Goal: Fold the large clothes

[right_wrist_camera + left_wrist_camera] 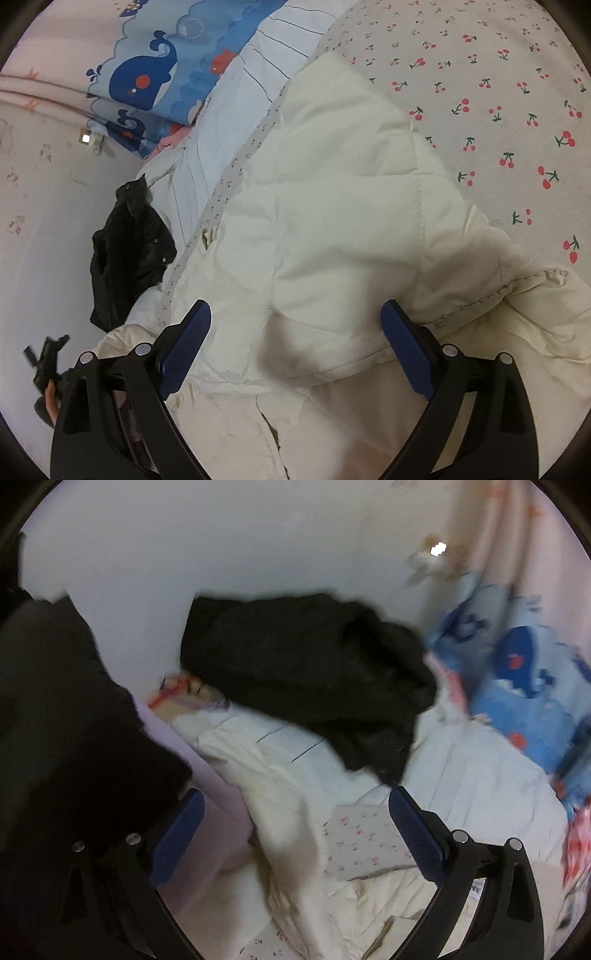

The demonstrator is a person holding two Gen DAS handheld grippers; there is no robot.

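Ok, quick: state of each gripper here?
Left gripper: open, holding nothing.
Right gripper: open, over the cream quilted garment, not gripping it.

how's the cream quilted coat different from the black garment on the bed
The cream quilted coat is pale, puffy and stitched in panels; the black garment is dark, with no quilting visible. The coat lies spread beneath the right hand-held gripper; the black one is bunched by the wall. Both are unfolded.

Both wrist views close over bed, sharing black garment [310, 672]
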